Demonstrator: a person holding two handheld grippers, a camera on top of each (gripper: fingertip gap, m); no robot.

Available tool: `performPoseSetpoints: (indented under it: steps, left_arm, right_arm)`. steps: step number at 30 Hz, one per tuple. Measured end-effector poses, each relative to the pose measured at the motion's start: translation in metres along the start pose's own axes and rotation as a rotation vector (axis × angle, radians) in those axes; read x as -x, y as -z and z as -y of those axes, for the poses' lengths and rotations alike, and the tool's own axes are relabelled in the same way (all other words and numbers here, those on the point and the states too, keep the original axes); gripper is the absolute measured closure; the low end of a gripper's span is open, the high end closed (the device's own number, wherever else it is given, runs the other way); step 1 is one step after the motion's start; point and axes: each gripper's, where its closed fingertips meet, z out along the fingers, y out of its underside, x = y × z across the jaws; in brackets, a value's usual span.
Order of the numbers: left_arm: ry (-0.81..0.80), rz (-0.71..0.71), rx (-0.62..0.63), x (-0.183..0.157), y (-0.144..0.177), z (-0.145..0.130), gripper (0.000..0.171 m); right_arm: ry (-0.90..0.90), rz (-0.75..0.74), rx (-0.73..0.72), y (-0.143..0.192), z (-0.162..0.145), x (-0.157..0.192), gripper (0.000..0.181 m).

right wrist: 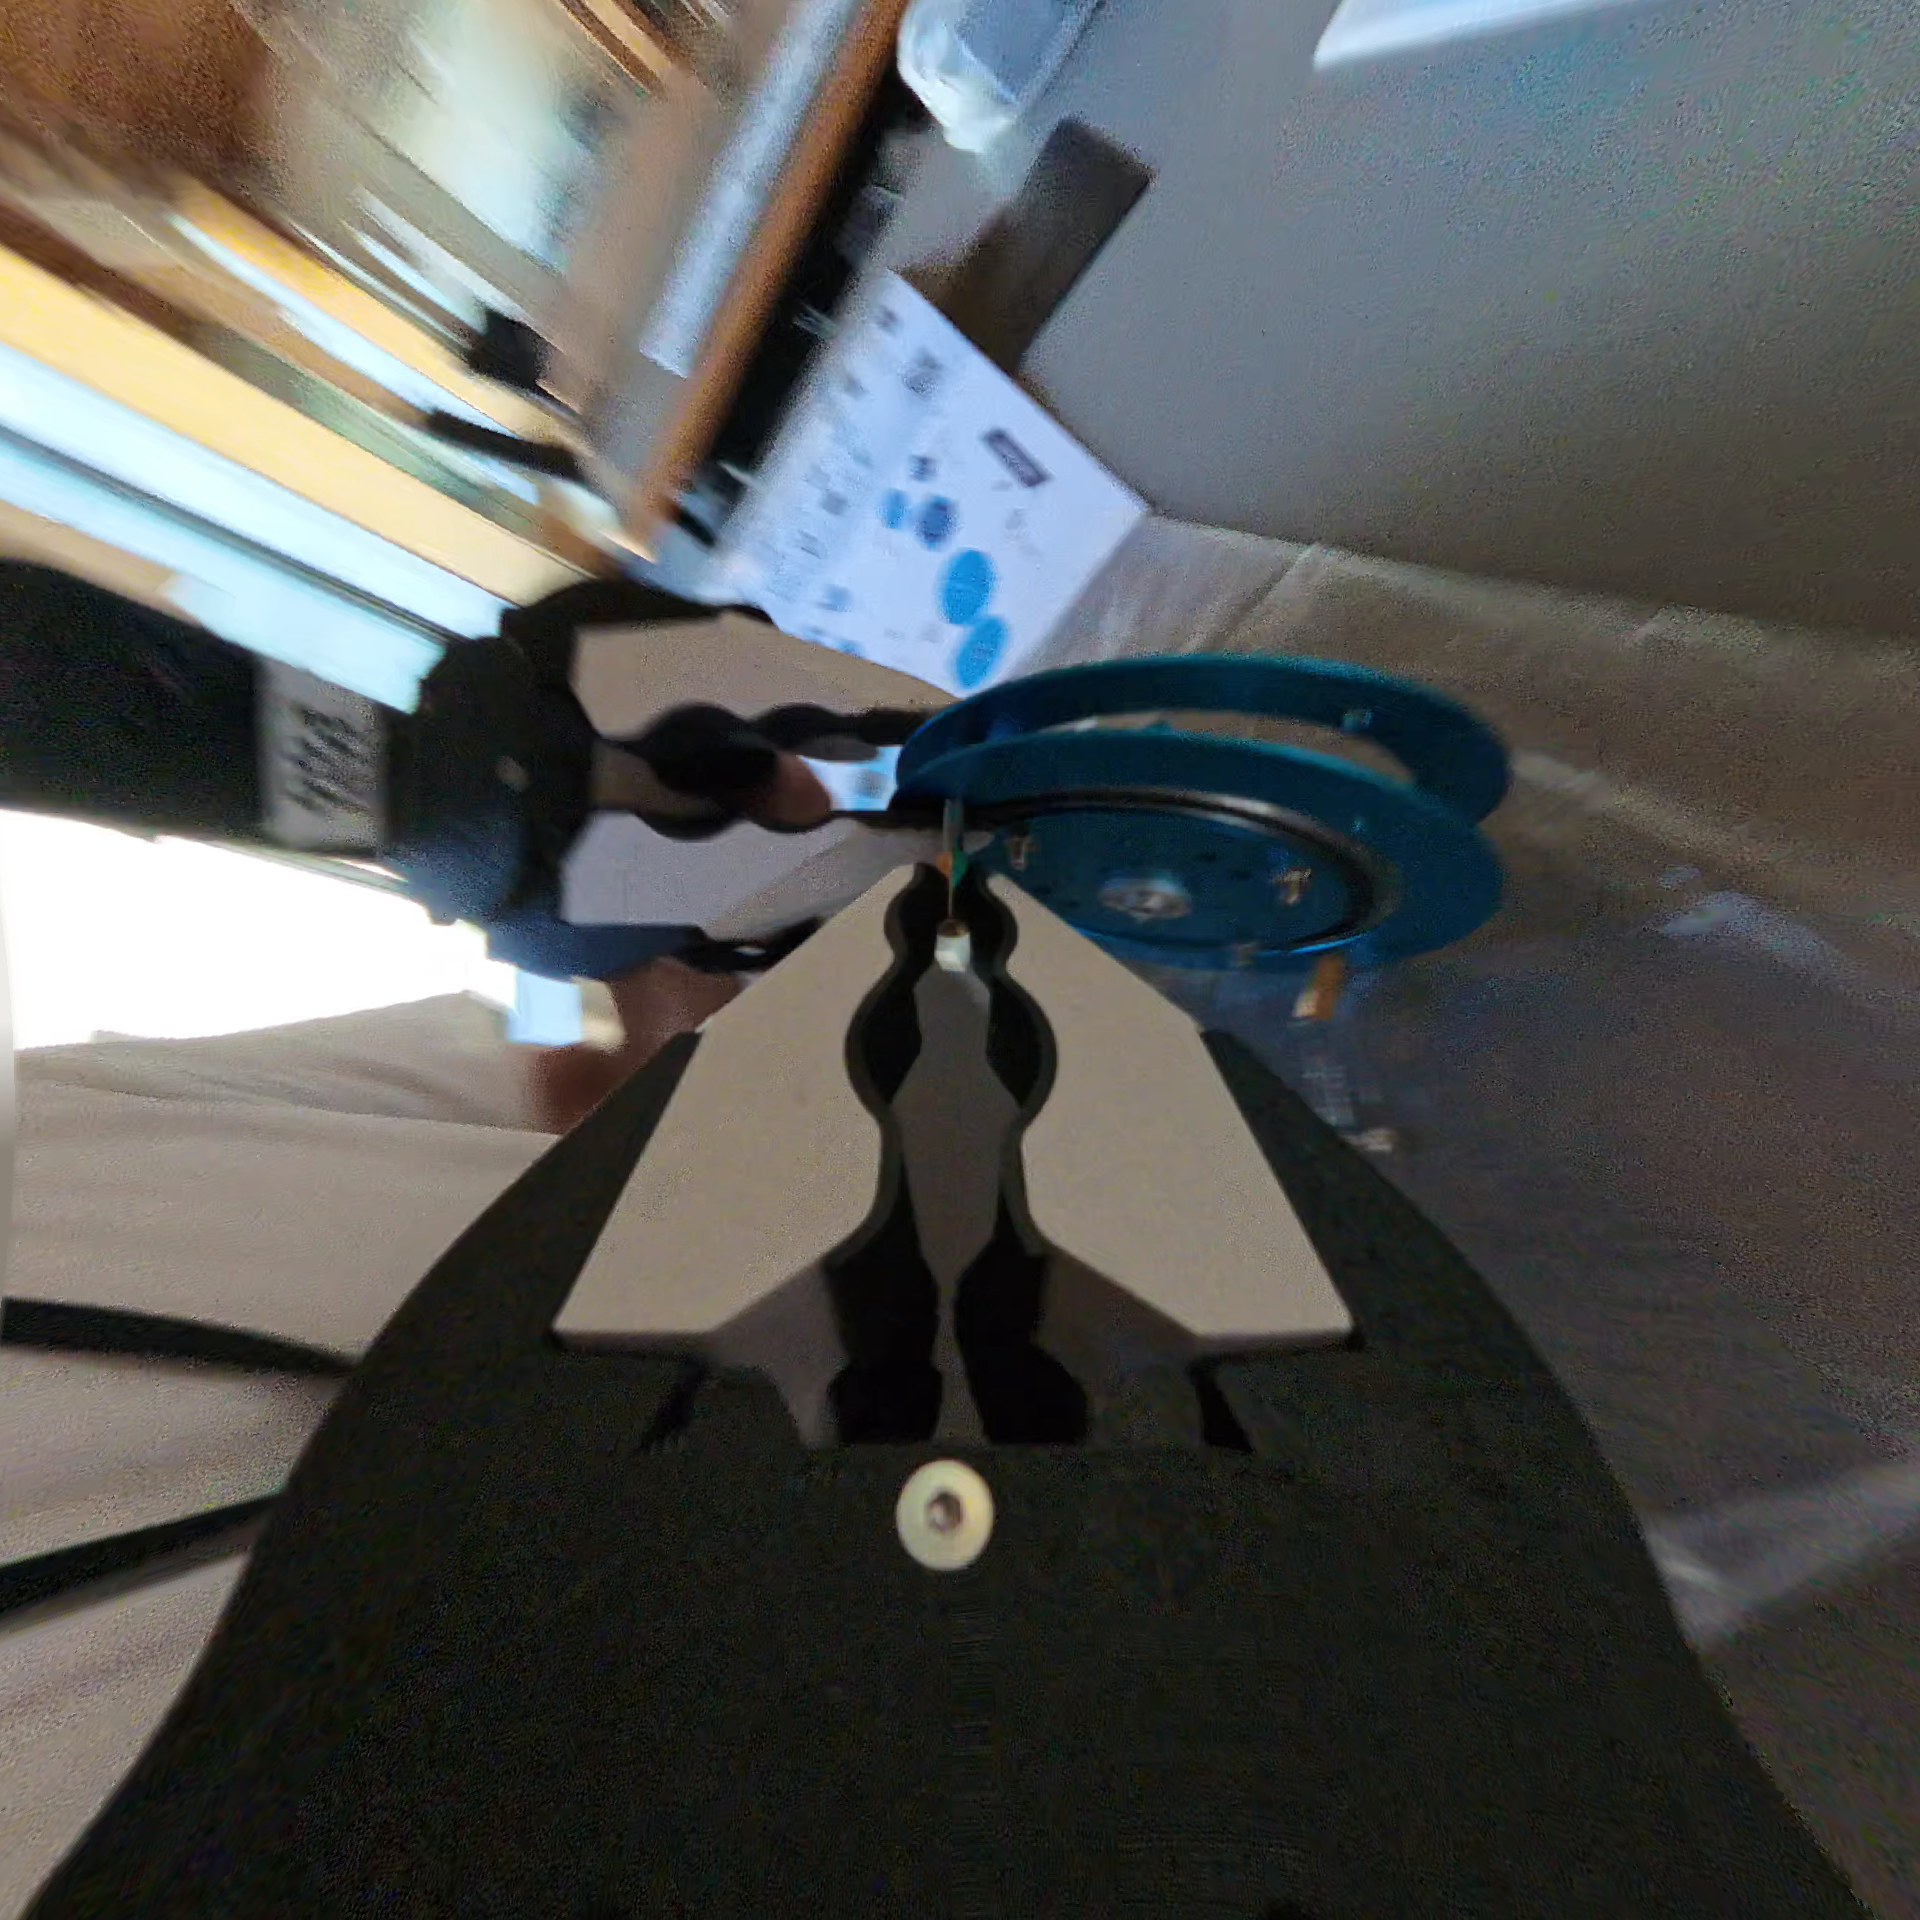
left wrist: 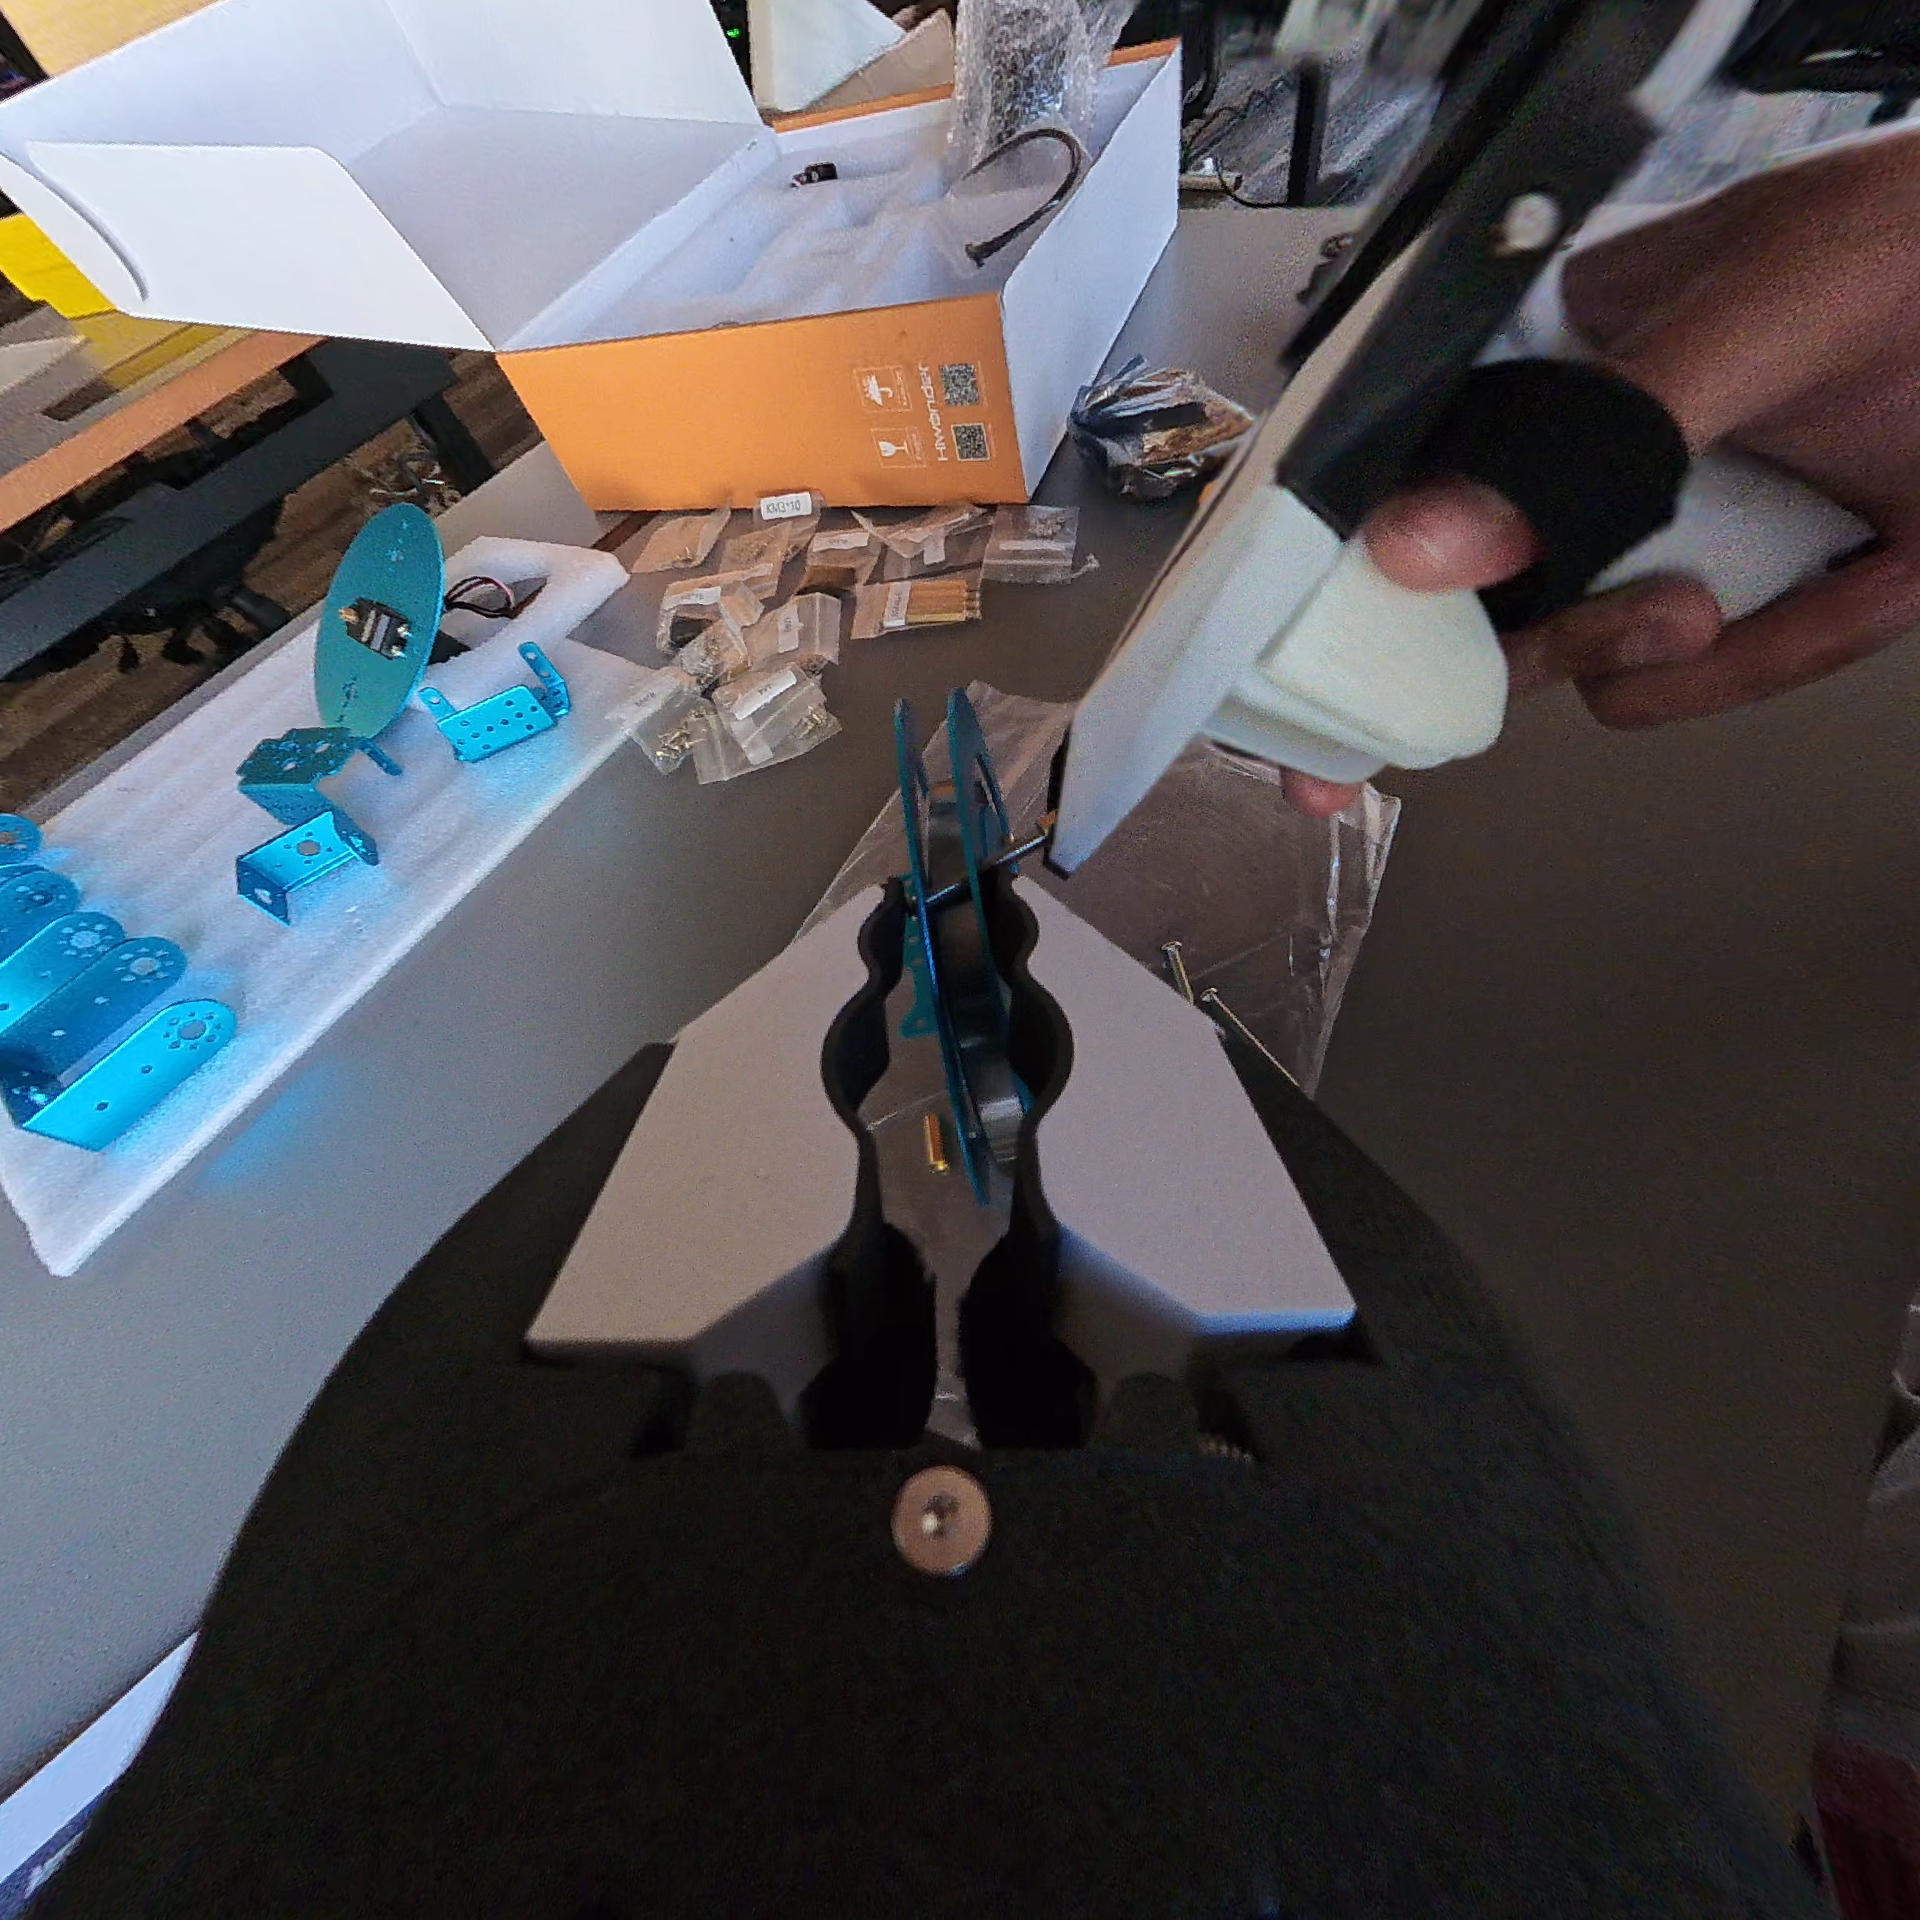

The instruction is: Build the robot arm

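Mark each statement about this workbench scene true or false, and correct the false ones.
1. The left gripper is shut on a blue disc assembly of two round plates. True.
2. The right gripper is wide open and holds nothing. False: its fingers pinch a thin screw at the edge of the blue disc assembly.
3. The orange and white box is closed. False: its lid is open and white foam shows inside.
4. Small clear bags of hardware lie on the table in front of the box. True.
5. The blue metal brackets lie on a red cloth. False: they lie on a white foam sheet.
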Motion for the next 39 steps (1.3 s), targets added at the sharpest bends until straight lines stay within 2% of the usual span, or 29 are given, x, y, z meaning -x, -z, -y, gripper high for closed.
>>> performPoseSetpoints:
  steps: [1, 2, 3, 5, 8, 11, 13, 15, 16, 18, 20, 24, 25, 27, 28, 30, 31, 32, 34, 35, 37, 39]
  left_arm:
    - [-0.002, 0.005, 0.000, 0.001, 0.000, 0.000, 0.156]
    - [-0.002, 0.006, 0.002, 0.001, 0.000, 0.000, 0.156]
    - [0.002, 0.002, 0.003, 0.001, -0.001, 0.000, 0.156]
    - [0.010, -0.007, 0.004, 0.001, -0.001, 0.000, 0.156]
    - [0.014, -0.007, 0.006, 0.002, 0.000, 0.000, 0.156]
    - [0.012, -0.010, 0.010, 0.002, -0.001, 0.000, 0.156]
    - [0.012, -0.008, 0.012, 0.002, -0.001, 0.000, 0.156]
    - [0.007, -0.001, 0.015, 0.002, -0.001, 0.000, 0.156]
    - [0.002, 0.011, 0.017, 0.003, -0.001, 0.000, 0.156]
    - [0.002, 0.019, 0.015, 0.003, -0.001, 0.000, 0.156]
    - [0.001, 0.017, 0.014, 0.003, 0.000, -0.001, 0.156]
    - [-0.007, 0.024, 0.006, 0.001, 0.003, -0.003, 0.156]
    - [-0.010, 0.030, 0.007, 0.001, 0.003, -0.003, 0.156]
    - [-0.004, 0.032, 0.006, 0.000, 0.003, -0.003, 0.156]
    - [0.002, 0.029, 0.004, 0.000, 0.004, -0.003, 0.156]
    - [0.013, 0.026, 0.006, 0.000, 0.003, -0.003, 0.156]
    - [0.012, 0.033, 0.007, 0.001, 0.003, -0.003, 0.156]
    - [0.013, 0.035, 0.008, 0.001, 0.004, -0.003, 0.156]
    - [0.018, 0.035, 0.009, 0.001, 0.003, -0.003, 0.156]
    - [0.024, 0.035, 0.011, 0.001, 0.003, -0.003, 0.156]
    - [0.032, 0.030, 0.015, 0.000, 0.002, -0.002, 0.156]
    - [0.042, 0.023, 0.010, -0.001, 0.002, -0.001, 0.156]
  right_arm:
    - [-0.134, 0.091, -0.014, 0.000, 0.000, 0.001, 0.177]
    - [-0.192, 0.126, -0.024, 0.000, 0.000, 0.002, 0.177]
    - [-0.124, 0.088, -0.036, 0.000, 0.001, 0.001, 0.177]
    - [0.225, -0.118, -0.043, 0.002, 0.001, 0.001, 0.173]
    - [0.780, -0.454, 0.022, 0.007, -0.002, 0.010, 0.141]
    - [1.227, -0.841, 0.131, 0.013, 0.003, 0.002, 0.147]
    - [1.387, -0.943, 0.173, 0.010, 0.004, 0.001, 0.161]
    - [1.439, -1.027, 0.205, 0.012, 0.010, -0.004, 0.175]
    - [1.448, -1.031, 0.226, 0.012, 0.011, -0.005, 0.177]
    - [1.335, -0.980, 0.251, 0.011, 0.011, -0.006, 0.177]
    - [1.087, -0.801, 0.230, 0.008, 0.006, -0.006, 0.177]
    - [0.217, -0.159, 0.187, 0.002, -0.007, 0.004, 0.178]
    - [0.053, -0.037, 0.173, 0.001, -0.008, 0.007, 0.177]
    - [-0.130, 0.095, 0.141, 0.001, -0.009, 0.009, 0.177]
    - [-0.111, 0.094, 0.120, 0.000, -0.009, 0.009, 0.177]
    - [0.121, -0.031, 0.093, 0.001, -0.010, 0.007, 0.173]
    - [0.268, -0.119, 0.089, 0.001, -0.010, 0.007, 0.160]
    - [0.441, -0.237, 0.101, 0.002, -0.011, 0.005, 0.150]
    - [0.815, -0.555, 0.132, 0.005, -0.008, -0.006, 0.145]
    - [0.983, -0.701, 0.153, 0.006, -0.006, -0.008, 0.146]
    - [1.266, -0.925, 0.151, 0.006, 0.001, -0.004, 0.164]
    - [1.387, -1.073, 0.185, 0.009, 0.006, -0.009, 0.171]
